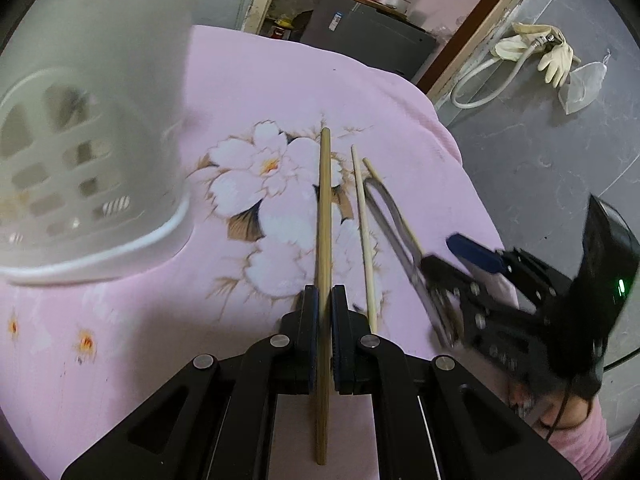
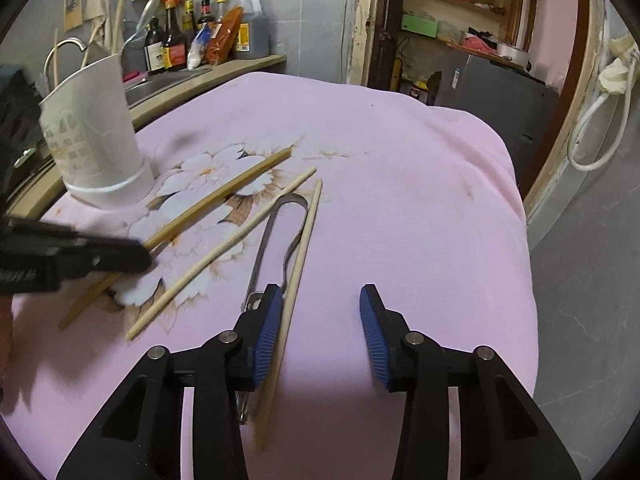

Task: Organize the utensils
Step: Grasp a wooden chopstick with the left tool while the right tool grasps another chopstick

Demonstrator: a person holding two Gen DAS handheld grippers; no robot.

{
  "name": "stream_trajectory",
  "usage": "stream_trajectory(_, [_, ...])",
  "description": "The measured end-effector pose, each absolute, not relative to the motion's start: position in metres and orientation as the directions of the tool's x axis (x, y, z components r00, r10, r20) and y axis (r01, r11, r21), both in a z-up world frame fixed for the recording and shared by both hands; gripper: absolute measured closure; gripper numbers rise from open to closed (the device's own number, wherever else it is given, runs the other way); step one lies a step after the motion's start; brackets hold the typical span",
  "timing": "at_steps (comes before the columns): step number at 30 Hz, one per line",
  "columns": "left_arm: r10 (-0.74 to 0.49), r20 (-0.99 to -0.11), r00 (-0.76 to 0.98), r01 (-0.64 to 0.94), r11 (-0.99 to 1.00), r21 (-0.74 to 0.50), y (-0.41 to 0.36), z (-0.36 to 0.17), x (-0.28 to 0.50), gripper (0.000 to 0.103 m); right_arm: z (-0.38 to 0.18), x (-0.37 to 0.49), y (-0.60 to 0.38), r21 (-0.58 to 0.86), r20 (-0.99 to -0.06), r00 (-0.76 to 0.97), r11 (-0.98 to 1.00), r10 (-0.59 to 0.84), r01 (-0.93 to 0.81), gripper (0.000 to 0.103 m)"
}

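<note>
My left gripper (image 1: 325,300) is shut on a dark bamboo chopstick (image 1: 325,200), which runs straight ahead over the flower print; the same gripper (image 2: 136,256) and chopstick (image 2: 224,194) show at the left of the right wrist view. A white slotted utensil holder (image 1: 80,160) (image 2: 96,152) stands to the left. My right gripper (image 2: 320,296) (image 1: 442,252) is open low over the pink cloth. A pale chopstick (image 2: 308,224) lies between its jaws, close to the left pad (image 2: 266,332). Metal tongs (image 2: 276,216) (image 1: 384,208) pass under that finger. A second pale chopstick (image 2: 224,248) (image 1: 362,216) lies loose between the two grippers.
The pink flowered cloth (image 2: 400,160) covers the table, whose edge drops to grey floor on the right. Behind the holder is a counter with a sink and several bottles (image 2: 200,40). A dark cabinet (image 2: 500,96) stands beyond the far edge. Gloves and a hose (image 1: 532,52) lie on the floor.
</note>
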State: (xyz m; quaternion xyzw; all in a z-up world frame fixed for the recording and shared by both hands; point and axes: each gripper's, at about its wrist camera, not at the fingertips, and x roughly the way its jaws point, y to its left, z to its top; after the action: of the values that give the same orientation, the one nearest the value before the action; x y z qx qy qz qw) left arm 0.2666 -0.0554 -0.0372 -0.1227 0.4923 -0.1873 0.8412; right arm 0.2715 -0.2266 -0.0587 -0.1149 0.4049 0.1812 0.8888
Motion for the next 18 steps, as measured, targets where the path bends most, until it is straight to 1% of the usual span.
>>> stream_trajectory(2, [-0.433,-0.783,0.447,0.188,0.901,-0.391,-0.052,-0.037,0.262,0.099,-0.060,0.278,-0.225,-0.091,-0.766,0.612,0.909,0.197,-0.406,0.073])
stream_trajectory(5, [-0.424,-0.789,0.445,0.193,0.906,-0.377,-0.050,-0.034,0.257,0.099,-0.059,0.280,-0.226,-0.108,-0.772,0.608,0.904,0.187,-0.415,0.077])
stream_trajectory(7, [-0.423,-0.791,0.442,0.200,0.906,-0.372,-0.049,-0.033,0.257,0.099,-0.060,0.280,-0.227,-0.120,-0.775,0.606,0.900,0.180,-0.420,0.079])
stream_trajectory(11, [-0.417,-0.805,0.423,0.215,0.909,-0.358,-0.049,-0.032,0.262,0.097,-0.059,0.288,-0.226,-0.113,-0.782,0.596,0.898,0.184,-0.425,0.079])
stream_trajectory(13, [-0.402,-0.814,0.420,0.226,0.915,-0.335,-0.050,-0.030,0.265,0.092,-0.058,0.296,-0.222,-0.106,-0.787,0.586,0.893,0.194,-0.438,0.079])
stream_trajectory(15, [-0.379,-0.815,0.438,0.238,0.923,-0.301,-0.051,-0.026,0.270,0.076,-0.058,0.304,-0.220,-0.094,-0.793,0.572,0.886,0.209,-0.454,0.079])
stream_trajectory(16, [-0.373,-0.814,0.446,0.241,0.926,-0.292,-0.051,-0.026,0.273,0.073,-0.060,0.310,-0.219,-0.081,-0.797,0.562,0.883,0.221,-0.463,0.079])
stream_trajectory(18, [-0.364,-0.812,0.455,0.238,0.929,-0.283,-0.052,-0.026,0.280,0.072,-0.061,0.320,-0.219,-0.051,-0.804,0.542,0.879,0.245,-0.474,0.079])
